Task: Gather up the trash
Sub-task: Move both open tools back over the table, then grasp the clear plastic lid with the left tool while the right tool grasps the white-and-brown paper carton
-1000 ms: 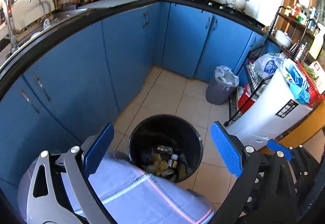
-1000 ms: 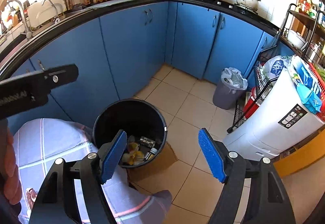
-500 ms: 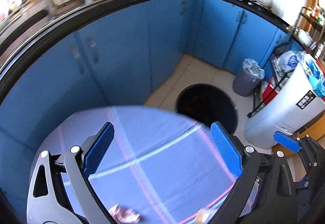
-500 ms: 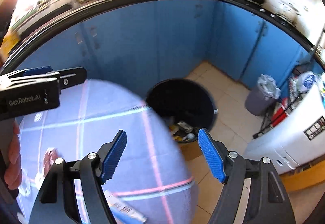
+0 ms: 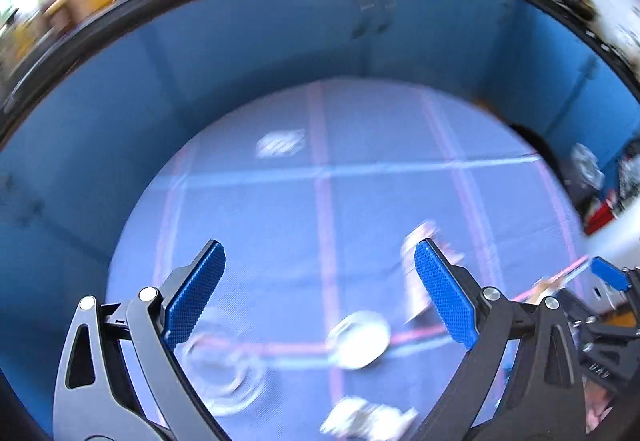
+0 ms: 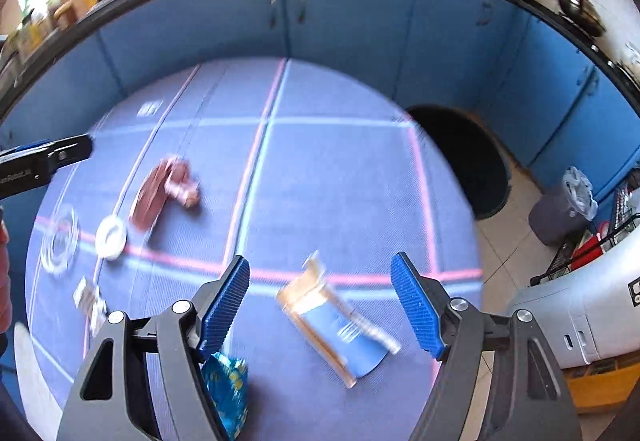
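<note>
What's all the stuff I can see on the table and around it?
Table: one, round, purple checked cloth.
Brown wrapper: one, table's left part.
White lid: one, below the brown wrapper.
Clear ring: one, left edge.
Blue packet: one, blue and tan, between the right jaws.
Shiny blue bag: one, near edge.
Black bin: one, floor, beyond the table.
Grey bin: one, far right.
Blue cabinets: along the back.
Left hand-held gripper: open.
Right hand-held gripper: open.

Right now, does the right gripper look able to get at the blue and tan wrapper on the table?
Probably yes. The right gripper hangs open with the blue and tan wrapper lying flat in view between its fingers, apart from both pads. Nothing lies on it; the blue foil packet sits off by the left finger.
</note>
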A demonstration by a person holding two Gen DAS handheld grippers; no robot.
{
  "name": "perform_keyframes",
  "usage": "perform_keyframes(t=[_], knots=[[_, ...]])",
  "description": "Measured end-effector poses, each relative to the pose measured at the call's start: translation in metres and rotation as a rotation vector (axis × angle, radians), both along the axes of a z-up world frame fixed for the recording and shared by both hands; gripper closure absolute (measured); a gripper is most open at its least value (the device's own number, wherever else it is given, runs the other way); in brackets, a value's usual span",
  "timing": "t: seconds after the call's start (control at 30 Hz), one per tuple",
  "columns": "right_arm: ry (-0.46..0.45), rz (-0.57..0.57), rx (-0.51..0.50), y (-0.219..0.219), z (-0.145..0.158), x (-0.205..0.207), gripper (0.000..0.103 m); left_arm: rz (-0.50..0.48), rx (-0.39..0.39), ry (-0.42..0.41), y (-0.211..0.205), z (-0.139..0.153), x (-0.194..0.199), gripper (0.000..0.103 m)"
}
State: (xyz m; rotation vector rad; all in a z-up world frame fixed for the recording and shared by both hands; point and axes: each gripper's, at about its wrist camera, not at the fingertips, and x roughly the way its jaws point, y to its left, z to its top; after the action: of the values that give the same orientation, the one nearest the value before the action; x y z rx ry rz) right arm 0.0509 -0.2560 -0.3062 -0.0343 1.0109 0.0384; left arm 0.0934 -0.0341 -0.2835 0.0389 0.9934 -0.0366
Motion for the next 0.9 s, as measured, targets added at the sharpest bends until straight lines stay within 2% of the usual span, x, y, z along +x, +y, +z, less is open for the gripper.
perform_keyframes(t=[0.2, 0.33, 0.5, 0.6, 0.7, 0.9], knots=[[0.023, 0.046, -0.004, 0.015, -0.012, -0.014, 0.032, 0.139, 0.001, 0.057, 0.046, -0.031, -0.037, 0.008], [0.027, 0.064, -0.008, 0.019, -0.02, -0.017, 0.032, 0.174, -0.011, 0.084, 0.063, -0.047, -0.047, 0.008], [-0.004, 0.074, -0.036, 0.021, -0.025, -0.02, 0.032, 0.193, -0.015, 0.101, 0.071, -0.065, -0.05, 0.008], [-0.011, 0.059, -0.052, 0.017, -0.026, -0.022, 0.032, 0.185, 0.018, 0.088, 0.071, -0.071, -0.05, 0.008], [-0.015, 0.056, -0.068, 0.014, -0.027, -0.021, 0.031, 0.193, -0.014, 0.099, 0.075, -0.077, -0.047, 0.007], [-0.007, 0.038, -0.092, 0.009, -0.032, -0.012, 0.03, 0.195, -0.021, 0.074, 0.074, -0.075, -0.045, 0.009]])
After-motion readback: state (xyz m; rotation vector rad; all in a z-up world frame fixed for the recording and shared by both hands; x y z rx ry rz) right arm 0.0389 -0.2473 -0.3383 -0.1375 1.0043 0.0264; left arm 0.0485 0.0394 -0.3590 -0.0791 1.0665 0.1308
